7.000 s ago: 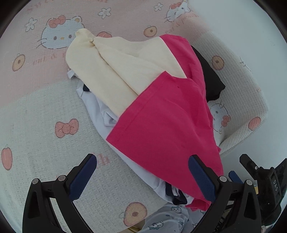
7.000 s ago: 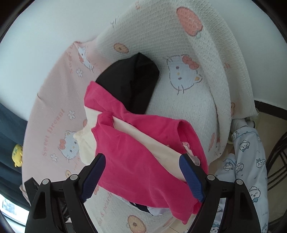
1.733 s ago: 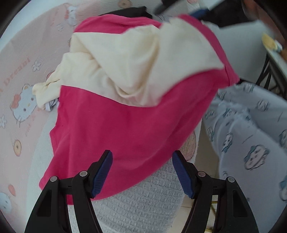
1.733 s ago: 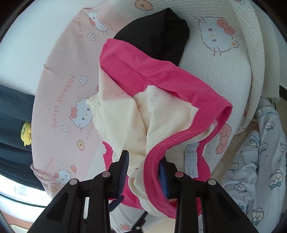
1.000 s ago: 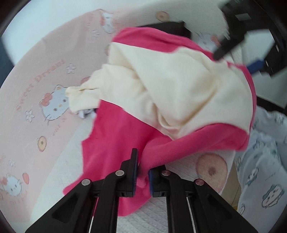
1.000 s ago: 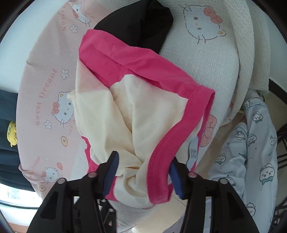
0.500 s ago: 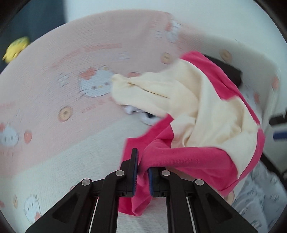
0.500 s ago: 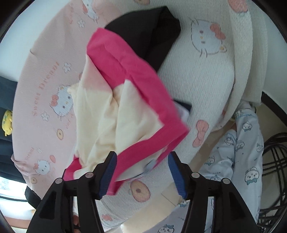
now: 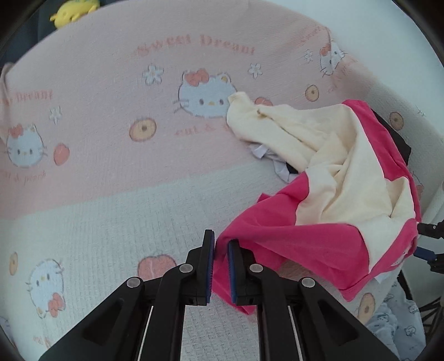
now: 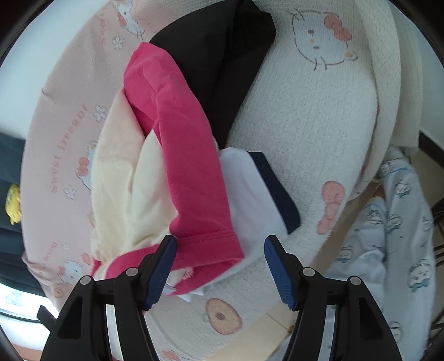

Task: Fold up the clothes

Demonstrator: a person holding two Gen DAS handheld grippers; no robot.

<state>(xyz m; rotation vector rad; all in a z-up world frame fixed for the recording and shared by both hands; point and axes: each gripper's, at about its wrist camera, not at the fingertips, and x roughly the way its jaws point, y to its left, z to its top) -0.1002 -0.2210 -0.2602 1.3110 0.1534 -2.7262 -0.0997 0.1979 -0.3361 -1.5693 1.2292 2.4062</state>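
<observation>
A pink and cream garment (image 9: 327, 205) lies bunched on a blanket-covered seat. My left gripper (image 9: 221, 251) is shut on a fold of its pink hem, which trails away to the right. In the right wrist view the same pink and cream garment (image 10: 180, 155) drapes over a white garment with a navy edge (image 10: 249, 194) and a black garment (image 10: 222, 55). My right gripper (image 10: 220, 247) stands open, its blue pads apart on either side of the pink hem without pressing on it.
A pink and white cat-print blanket (image 9: 111, 138) covers the seat. A yellow plush toy (image 9: 73, 11) sits at its far edge. The pale blue printed trouser legs of a person (image 10: 396, 222) are at the right, with a dark wire frame (image 10: 435, 222) beyond them.
My left gripper has drawn the pink hem leftward across the blanket, stretching the garment out. The right gripper let go of the collar and opened, uncovering the white garment beneath.
</observation>
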